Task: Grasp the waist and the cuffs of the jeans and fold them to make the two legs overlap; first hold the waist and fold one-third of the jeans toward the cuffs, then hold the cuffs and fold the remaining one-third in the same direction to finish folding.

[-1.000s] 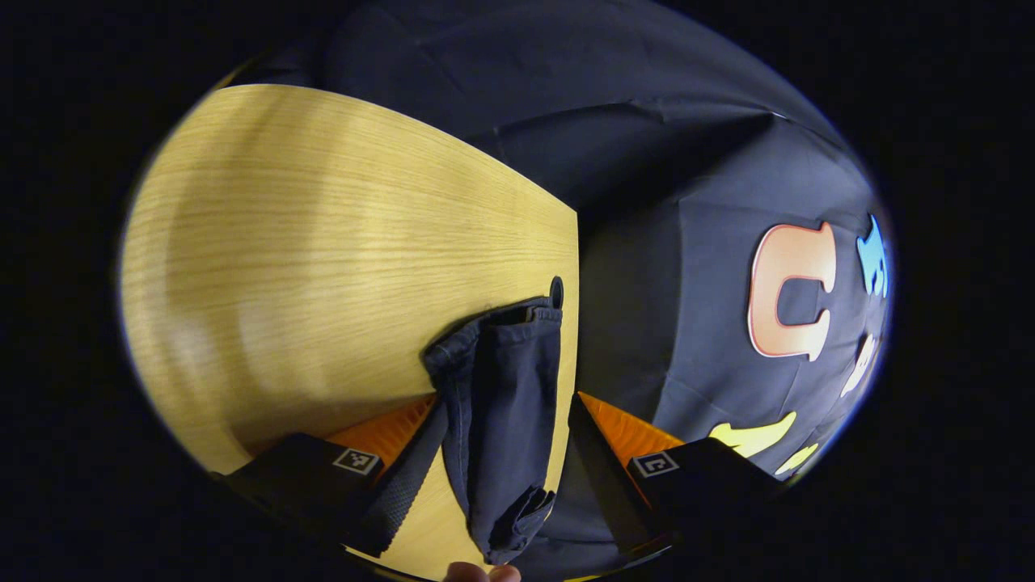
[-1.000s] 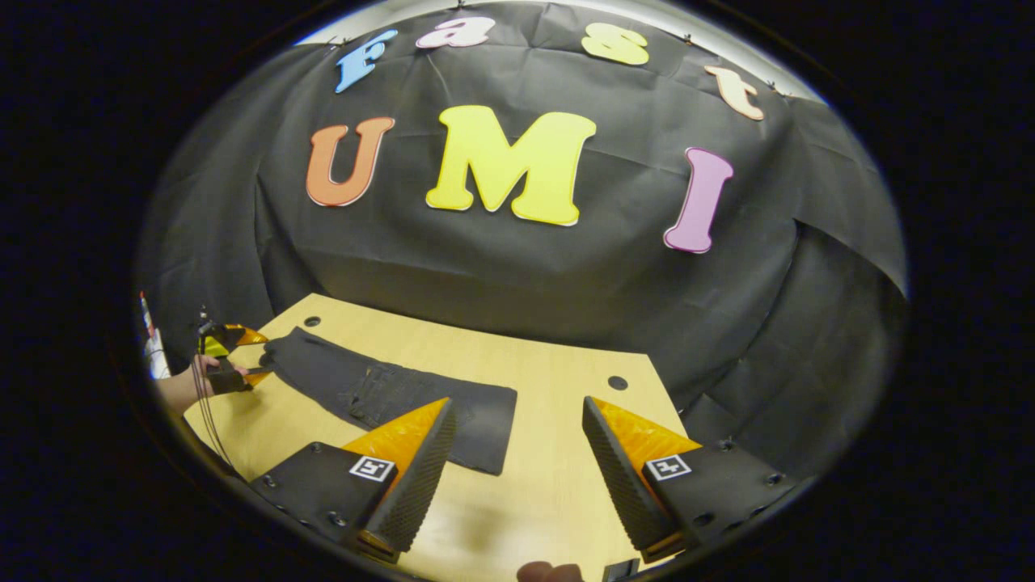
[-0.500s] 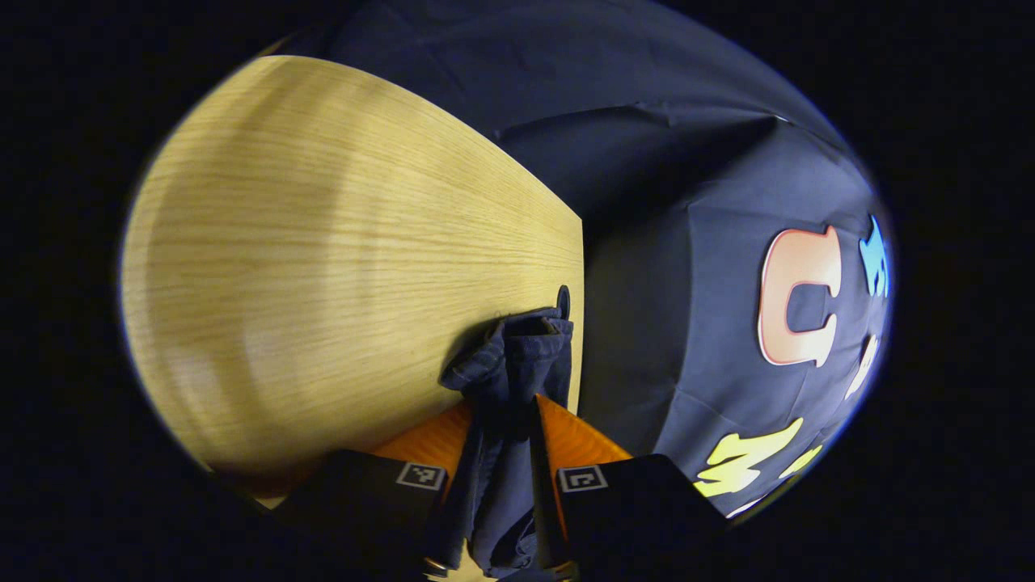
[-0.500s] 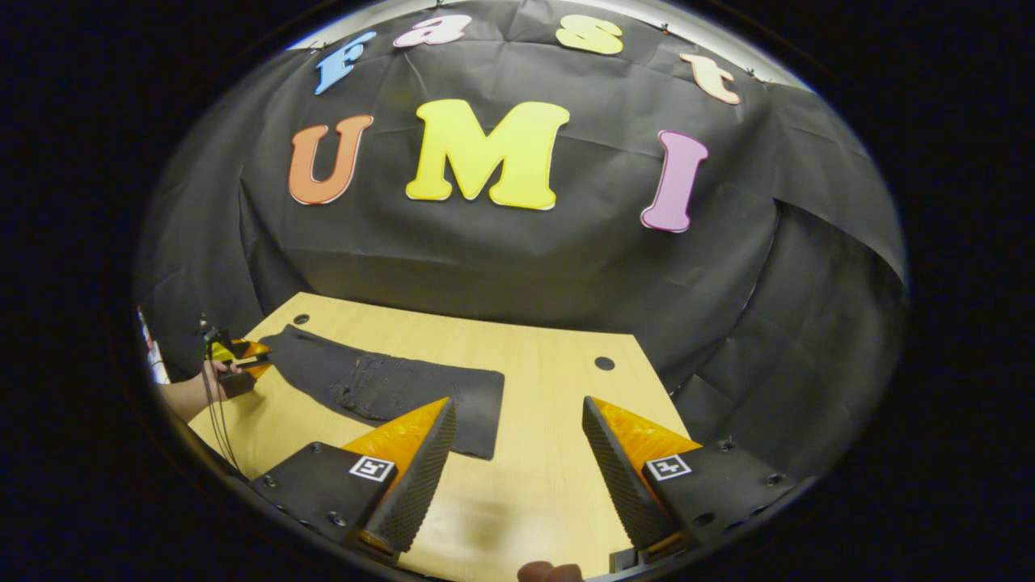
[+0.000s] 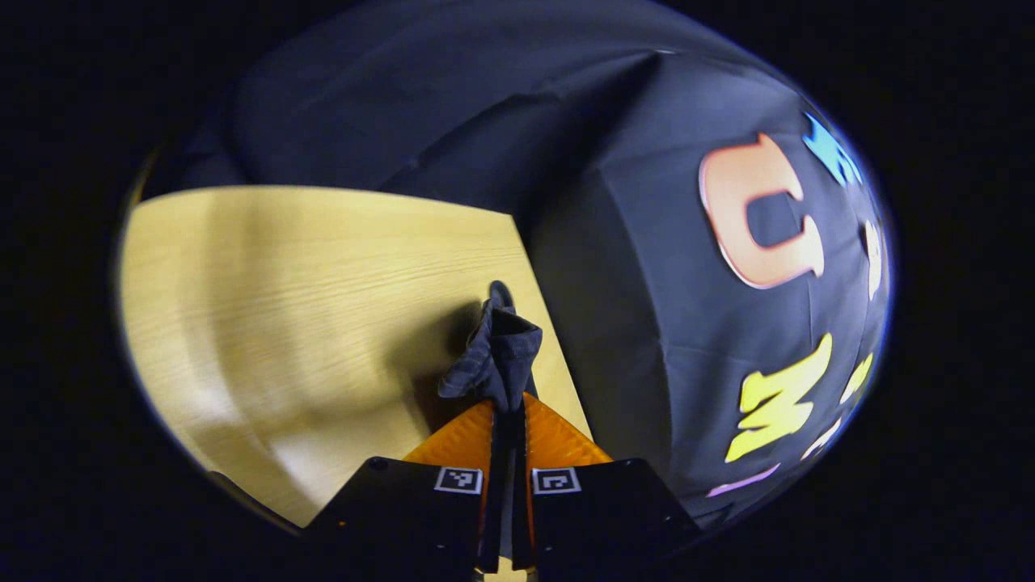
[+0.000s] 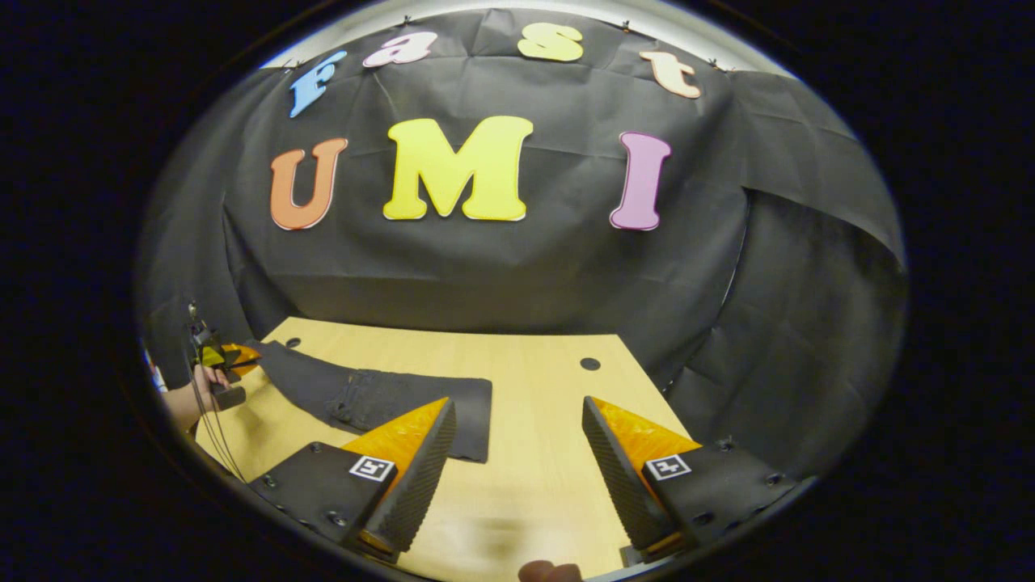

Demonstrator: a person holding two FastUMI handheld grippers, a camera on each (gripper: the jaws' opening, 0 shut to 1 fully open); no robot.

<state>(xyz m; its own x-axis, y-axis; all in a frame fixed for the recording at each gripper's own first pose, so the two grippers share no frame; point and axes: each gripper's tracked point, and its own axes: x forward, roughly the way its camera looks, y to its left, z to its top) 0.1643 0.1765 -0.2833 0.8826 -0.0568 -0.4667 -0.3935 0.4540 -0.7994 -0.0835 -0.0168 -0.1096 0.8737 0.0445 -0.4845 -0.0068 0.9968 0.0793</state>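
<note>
Jeans (image 6: 380, 396) cuff pinched by left gripper (image 5: 508, 412); right gripper (image 6: 517, 477) spread above table (image 6: 534, 380).

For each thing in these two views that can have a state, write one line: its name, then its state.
Left gripper: shut on the cuff end of the jeans.
Right gripper: open, holding nothing, above the table.
Jeans: lying lengthwise on the table, one end lifted by the left gripper.
Table: bearing the jeans.

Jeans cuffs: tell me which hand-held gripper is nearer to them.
Left. The left hand-held gripper is shut on the jeans at the cuffs. The right hand-held gripper hangs open above the table, by the other end.
</note>
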